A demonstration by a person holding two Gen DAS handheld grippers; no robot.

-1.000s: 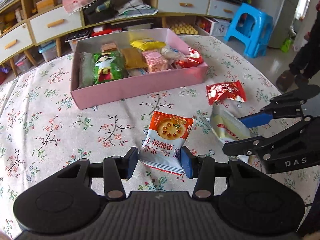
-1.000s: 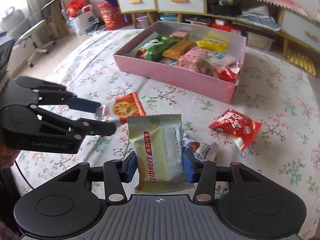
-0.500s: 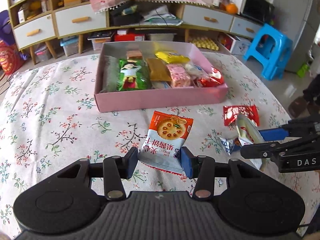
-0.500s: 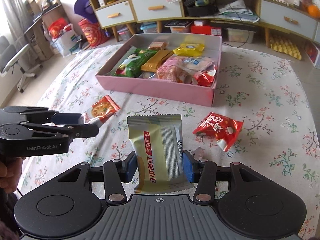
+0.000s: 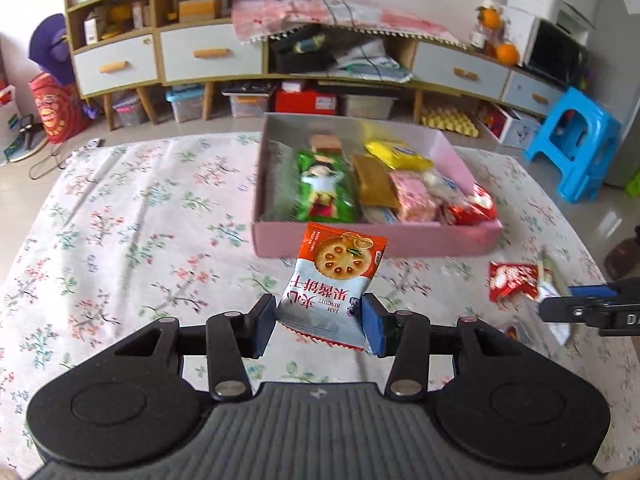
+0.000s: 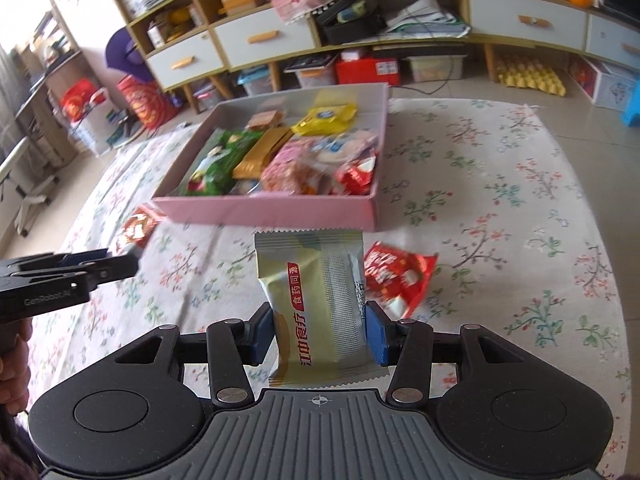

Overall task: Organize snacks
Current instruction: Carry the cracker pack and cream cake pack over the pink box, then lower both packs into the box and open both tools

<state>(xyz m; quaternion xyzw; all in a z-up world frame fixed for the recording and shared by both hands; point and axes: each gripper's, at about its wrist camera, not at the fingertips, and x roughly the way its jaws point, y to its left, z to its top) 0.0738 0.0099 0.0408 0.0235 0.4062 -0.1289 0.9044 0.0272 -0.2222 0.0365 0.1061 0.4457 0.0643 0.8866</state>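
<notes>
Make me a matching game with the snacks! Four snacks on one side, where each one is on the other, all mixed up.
Snacks:
1. jam biscuit packet
2. pale gold packet
3. green packet
4. red packet

Places:
A. lying loose on the flowered tablecloth
B. inside the pink box
C. clamped in the right gripper
D. clamped in the left gripper

Pairs: 1-D, 2-C, 3-B, 4-A

"JAM BISCUIT" reads below large Chinese characters on the red-and-white biscuit packet [image 5: 334, 280]; "GenRobot.AI" marks the black left claw [image 6: 100, 266]; red Chinese lettering runs along the pale-gold foil snack packet [image 6: 316, 300].
</notes>
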